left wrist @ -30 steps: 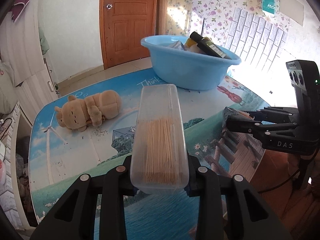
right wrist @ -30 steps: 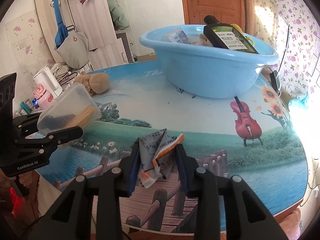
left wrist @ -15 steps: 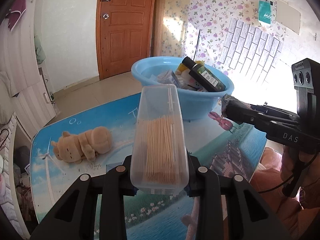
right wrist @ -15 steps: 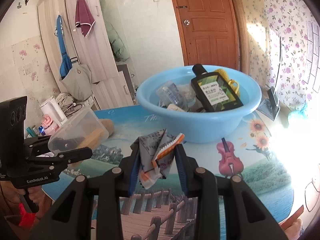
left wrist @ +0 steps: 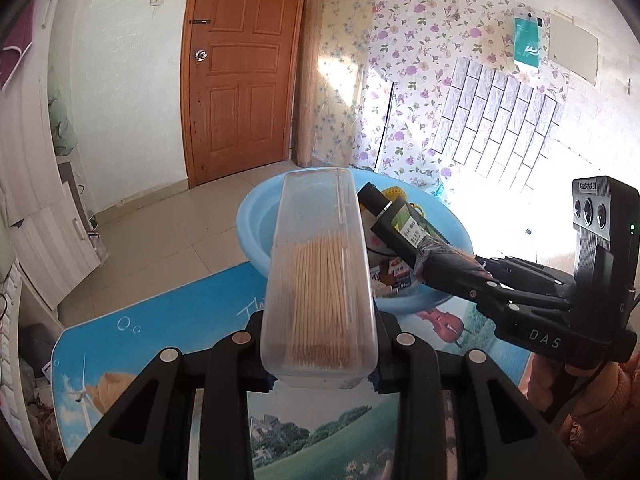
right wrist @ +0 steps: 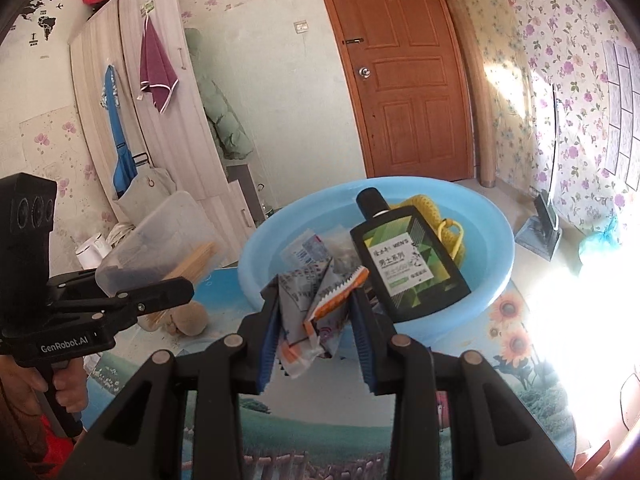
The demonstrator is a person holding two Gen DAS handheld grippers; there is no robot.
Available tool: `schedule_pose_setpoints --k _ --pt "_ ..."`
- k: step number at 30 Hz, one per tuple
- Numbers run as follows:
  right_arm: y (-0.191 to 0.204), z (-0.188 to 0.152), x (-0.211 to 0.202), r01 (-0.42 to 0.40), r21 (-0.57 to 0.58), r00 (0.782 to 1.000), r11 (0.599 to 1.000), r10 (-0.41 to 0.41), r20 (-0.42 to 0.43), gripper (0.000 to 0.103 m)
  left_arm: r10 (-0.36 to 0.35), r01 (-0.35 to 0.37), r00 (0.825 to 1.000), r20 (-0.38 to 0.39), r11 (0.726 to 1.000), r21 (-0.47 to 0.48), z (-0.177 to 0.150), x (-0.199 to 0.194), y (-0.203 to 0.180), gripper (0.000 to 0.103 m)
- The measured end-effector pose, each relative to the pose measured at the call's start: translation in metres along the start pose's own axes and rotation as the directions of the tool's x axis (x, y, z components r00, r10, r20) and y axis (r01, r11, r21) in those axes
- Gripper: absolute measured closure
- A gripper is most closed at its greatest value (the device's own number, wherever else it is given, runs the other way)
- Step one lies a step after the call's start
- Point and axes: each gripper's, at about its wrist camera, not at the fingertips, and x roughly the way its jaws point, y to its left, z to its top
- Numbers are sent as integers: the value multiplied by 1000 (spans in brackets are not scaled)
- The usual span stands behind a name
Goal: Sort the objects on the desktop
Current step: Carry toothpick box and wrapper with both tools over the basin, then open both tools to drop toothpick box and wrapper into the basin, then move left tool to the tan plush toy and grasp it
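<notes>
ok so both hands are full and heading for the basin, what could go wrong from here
1. The clear toothpick box is gripped only at its near end by the left gripper, so it may tip or slip.
2. The crumpled packet sits loosely in the right gripper and could drop short of the blue basin.
3. The basin already holds a tilted black bottle; dropped items might knock it.

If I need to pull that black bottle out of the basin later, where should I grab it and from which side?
Probably take the black bottle by its round cap and neck, coming from above. It lies tilted against the blue basin wall with its cap end raised and clear, while its wide flat body rests low among other items. Both grippers are full now.
</notes>
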Motion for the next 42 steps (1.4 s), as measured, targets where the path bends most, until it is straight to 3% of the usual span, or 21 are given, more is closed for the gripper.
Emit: schedule_pose_setpoints --k 10,12,18,25,31,35,37,40,42 --pt "-23 11 24 34 7 999 999 -34 0 70 -27 29 998 -52 998 46 32 59 -15 70" --pt "-29 13 26 46 3 999 999 -46 -2 69 -41 43 998 -41 998 49 35 62 -18 60" --pt "-38 14 23 114 -11 994 993 -114 0 66 -28 28 1000 -10 996 83 34 48 -25 44" --pt "-34 9 9 88 -1 996 996 -88 19 50 30 -29 999 -18 999 38 10 22 0 40" --pt "-15 0 -4 108 -37 994 993 -107 29 48 72 -74 997 -31 995 -64 -19 -5 34 35" --pt "-1 -8 -15 106 -46 994 993 -105 29 46 101 -106 994 -48 987 -120 -40 -19 50 26" --pt "6 -12 -17 84 -45 996 995 -84 0 38 135 -142 989 -60 982 -129 -50 -25 58 24" --pt "8 -23 -12 -4 6 995 1000 4 -97 38 180 -189 981 -69 969 -157 -61 -33 70 21" --pt "11 -31 -9 10 7 992 1000 -9 -125 38 194 -204 978 -71 962 -182 -66 -38 78 19"
